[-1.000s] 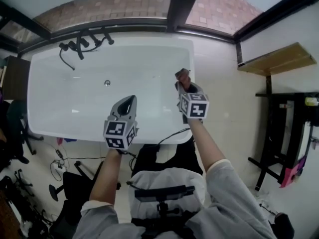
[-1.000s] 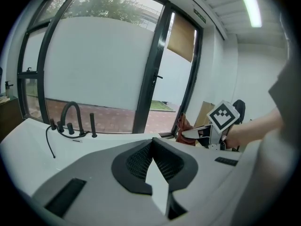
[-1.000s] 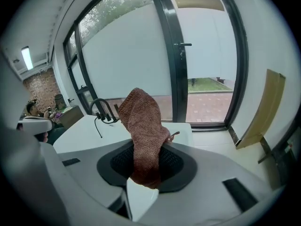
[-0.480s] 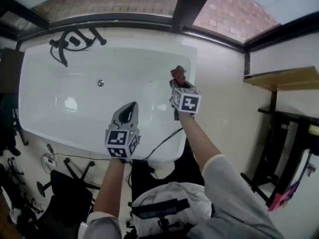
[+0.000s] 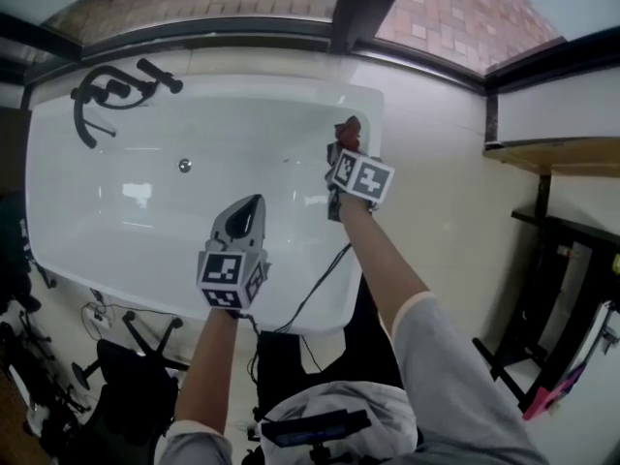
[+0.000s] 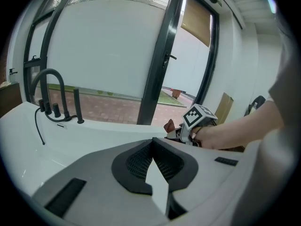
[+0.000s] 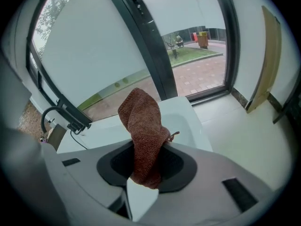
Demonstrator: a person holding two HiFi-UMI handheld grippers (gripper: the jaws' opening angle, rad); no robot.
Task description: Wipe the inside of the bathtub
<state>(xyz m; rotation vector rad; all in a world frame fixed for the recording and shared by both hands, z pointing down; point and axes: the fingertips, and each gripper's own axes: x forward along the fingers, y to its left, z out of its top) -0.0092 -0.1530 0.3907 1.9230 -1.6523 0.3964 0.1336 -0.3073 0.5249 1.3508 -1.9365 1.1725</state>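
Bright even daylight through the window [image 6: 108, 46], soft sheen on the bathtub [image 5: 107, 231], heavy fisheye edges.

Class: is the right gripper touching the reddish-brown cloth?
Touching. The right gripper view shows the right gripper clamped on the cloth, which sticks up from between its fingers.

Pale floor [image 5: 436, 143] carries white bathtub [image 5: 97, 223]; blk faucet [image 5: 102, 95] on tub's far-left corner. Cables [image 5: 145, 308] + chair base [image 5: 145, 342] on floor by tub's near edge.
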